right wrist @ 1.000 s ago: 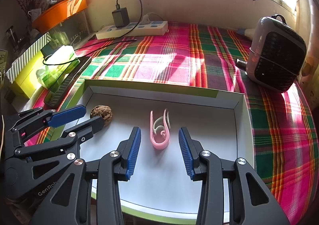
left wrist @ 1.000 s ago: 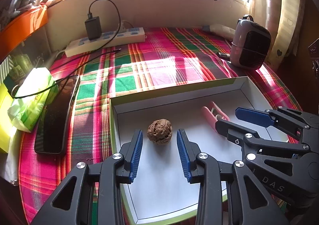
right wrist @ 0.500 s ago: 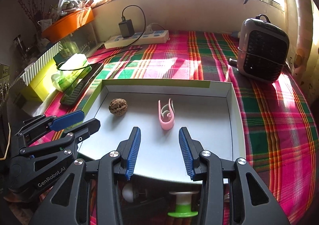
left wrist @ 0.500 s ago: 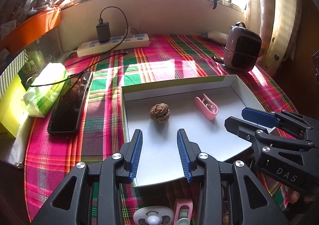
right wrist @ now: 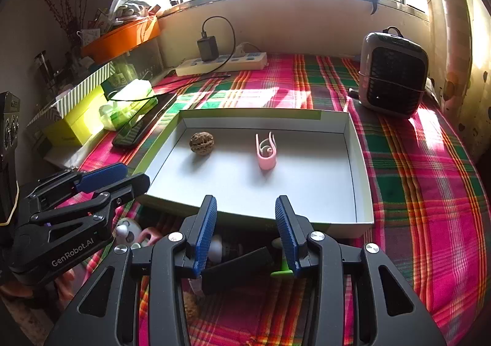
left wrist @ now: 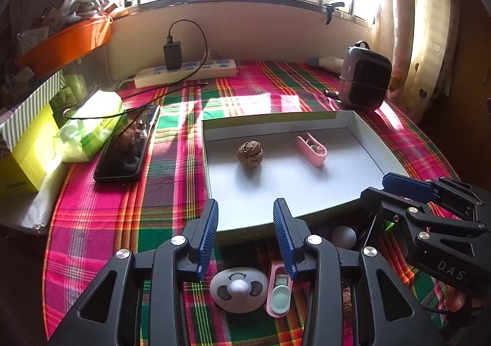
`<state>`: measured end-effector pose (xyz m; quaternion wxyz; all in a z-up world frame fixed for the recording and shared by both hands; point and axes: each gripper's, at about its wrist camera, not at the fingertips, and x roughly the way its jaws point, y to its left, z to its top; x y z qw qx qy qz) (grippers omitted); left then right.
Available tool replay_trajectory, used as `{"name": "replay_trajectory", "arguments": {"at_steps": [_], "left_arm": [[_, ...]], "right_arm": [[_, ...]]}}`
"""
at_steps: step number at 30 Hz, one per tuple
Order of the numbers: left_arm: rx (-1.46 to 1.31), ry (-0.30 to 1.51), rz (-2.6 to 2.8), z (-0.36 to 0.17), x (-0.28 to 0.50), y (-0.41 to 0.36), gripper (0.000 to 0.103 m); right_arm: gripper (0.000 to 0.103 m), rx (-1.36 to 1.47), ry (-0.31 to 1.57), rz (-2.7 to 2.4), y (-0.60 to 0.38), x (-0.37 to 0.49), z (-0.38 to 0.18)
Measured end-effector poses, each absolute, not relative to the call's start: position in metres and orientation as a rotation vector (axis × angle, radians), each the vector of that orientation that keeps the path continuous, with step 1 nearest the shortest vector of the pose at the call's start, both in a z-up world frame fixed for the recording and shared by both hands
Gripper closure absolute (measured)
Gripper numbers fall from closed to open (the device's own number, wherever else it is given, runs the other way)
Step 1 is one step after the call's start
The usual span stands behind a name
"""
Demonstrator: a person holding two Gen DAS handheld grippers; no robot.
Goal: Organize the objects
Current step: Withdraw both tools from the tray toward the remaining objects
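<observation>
"GenRobot.AI" — left gripper [right wrist: 116, 178] lettering

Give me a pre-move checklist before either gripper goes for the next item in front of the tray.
1. Left gripper empty: ok, jaws opening, nothing between them.
2. Right gripper empty: ok.
3. Walnut inside white tray: ok.
4. Pink clip inside tray, apart from walnut: ok.
5. Round white gadget in front of the tray unobstructed: ok.
6. Items under right gripper identifiable: cannot tell, shadowed.
</observation>
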<state>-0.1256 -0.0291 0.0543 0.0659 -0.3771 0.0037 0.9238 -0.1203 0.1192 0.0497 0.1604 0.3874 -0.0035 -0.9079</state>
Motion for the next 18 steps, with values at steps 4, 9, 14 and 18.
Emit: {"name": "replay_trajectory", "arguments": {"at_steps": [4, 9, 14, 18], "left_arm": [[-1.116, 0.022, 2.802, 0.054, -0.113, -0.034, 0.067], [-1.114, -0.011, 2.795, 0.051, -0.099, -0.043, 0.067], [-1.114, -0.047, 2.789, 0.046, -0.086, -0.051, 0.067], [-1.116, -0.063, 2.784, 0.043, -0.078, -0.053, 0.066]], "right_arm": [[0.062, 1.091, -0.023, -2.579, 0.12, -0.106, 0.047], [0.062, 1.08, -0.024, -2.56, 0.119, -0.091, 0.043], [0.062, 1.077, -0.026, -2.539, 0.119, -0.077, 0.037], [0.062, 1.077, -0.02, -2.528, 0.118, -0.068, 0.031]]}}
